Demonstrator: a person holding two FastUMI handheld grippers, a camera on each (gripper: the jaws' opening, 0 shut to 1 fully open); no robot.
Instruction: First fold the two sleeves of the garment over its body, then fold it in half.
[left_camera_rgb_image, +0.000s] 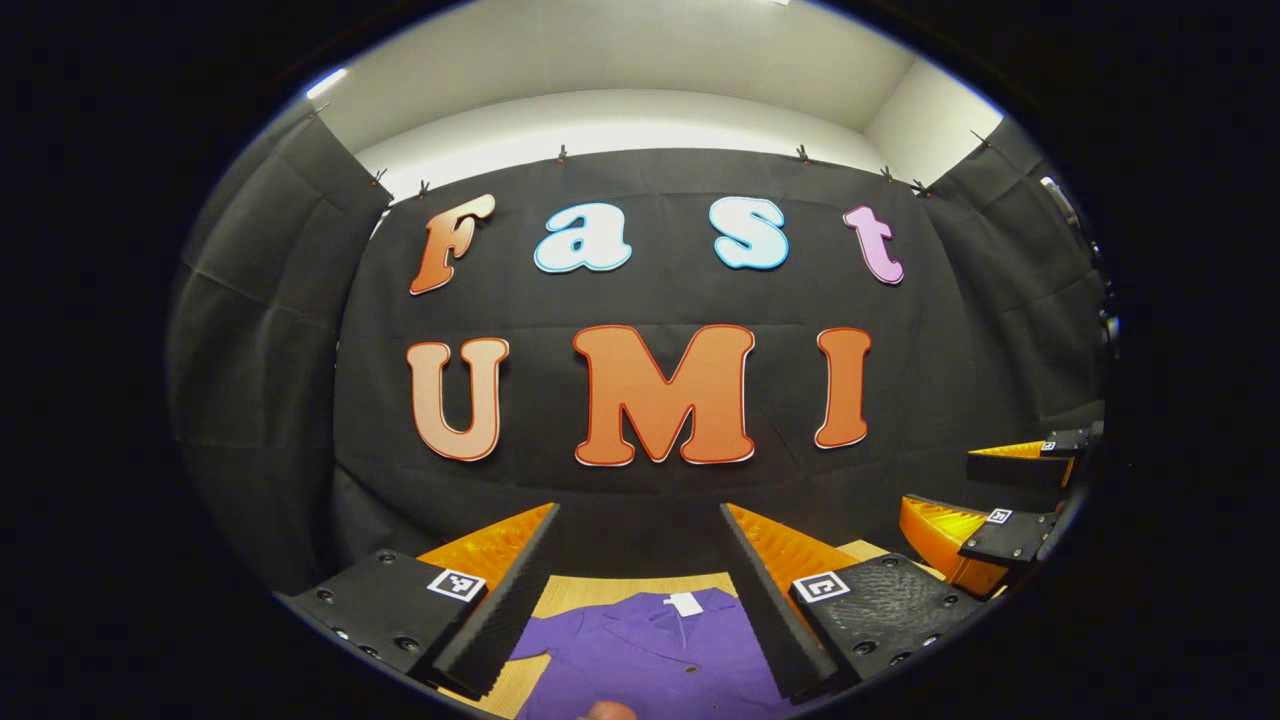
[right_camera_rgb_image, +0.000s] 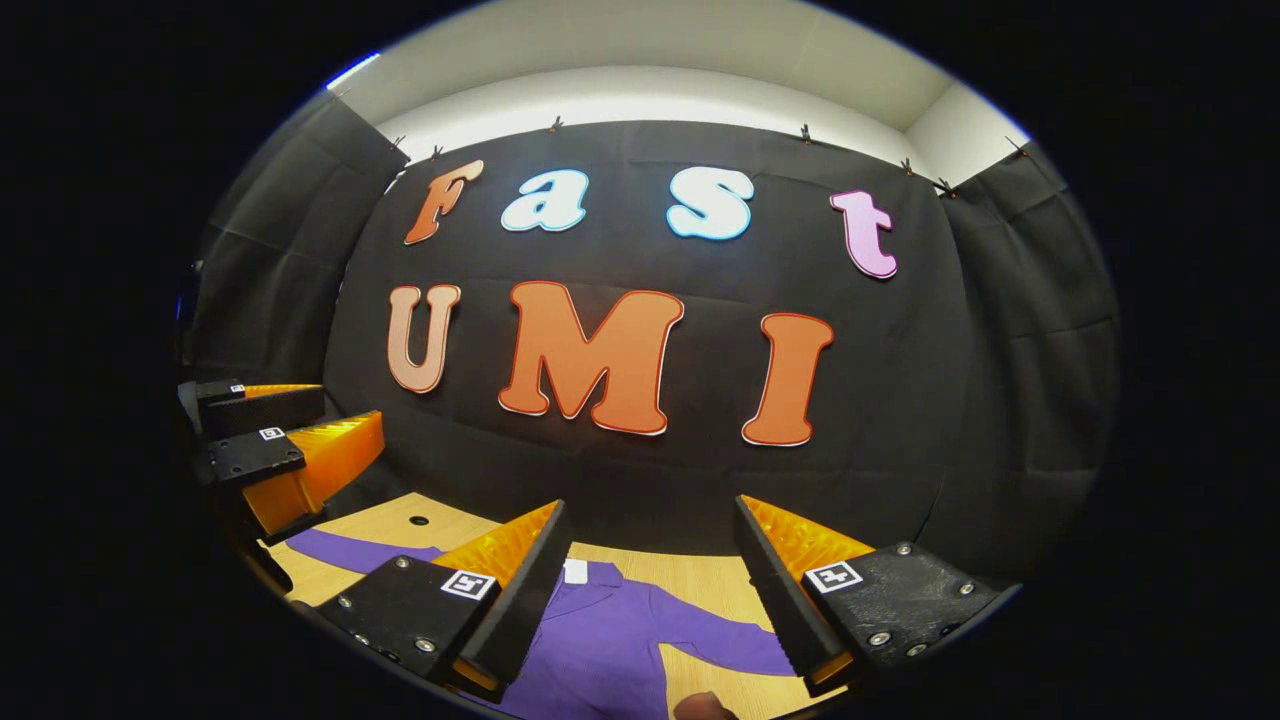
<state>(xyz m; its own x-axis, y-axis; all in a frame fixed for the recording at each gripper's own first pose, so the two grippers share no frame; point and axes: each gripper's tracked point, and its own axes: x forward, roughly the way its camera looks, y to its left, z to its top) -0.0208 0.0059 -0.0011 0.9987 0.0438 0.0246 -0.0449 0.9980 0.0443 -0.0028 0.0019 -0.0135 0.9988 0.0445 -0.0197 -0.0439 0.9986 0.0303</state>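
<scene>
One purple garment (right_camera_rgb_image: 610, 640) lies flat on the wooden counter (right_camera_rgb_image: 390, 525), collar toward the booth's back wall, with a small white tag (right_camera_rgb_image: 575, 571) at the neck. In the right gripper view both sleeves are spread out to the sides, one sleeve (right_camera_rgb_image: 350, 550) reaching under the far gripper and the other sleeve (right_camera_rgb_image: 730, 640) running toward the near finger, so neither fold looks done yet. The cloth looks thin, light and limp; it will likely sag and slide on the smooth wood instead of holding a crease. The best hold is probably at each cuff or sleeve edge, pinching a single layer and lifting it just enough to carry it over the body.

The left hand-held gripper (left_camera_rgb_image: 640, 590) hangs above the collar with its fingers well apart, holding nothing. The right hand-held gripper (right_camera_rgb_image: 650, 590) is likewise spread wide and empty, above the garment's chest. Bare counter shows around the sleeves, giving room to sweep inward; the black cloth wall stands close behind the collar, so lifts should stay low and move toward the middle.
</scene>
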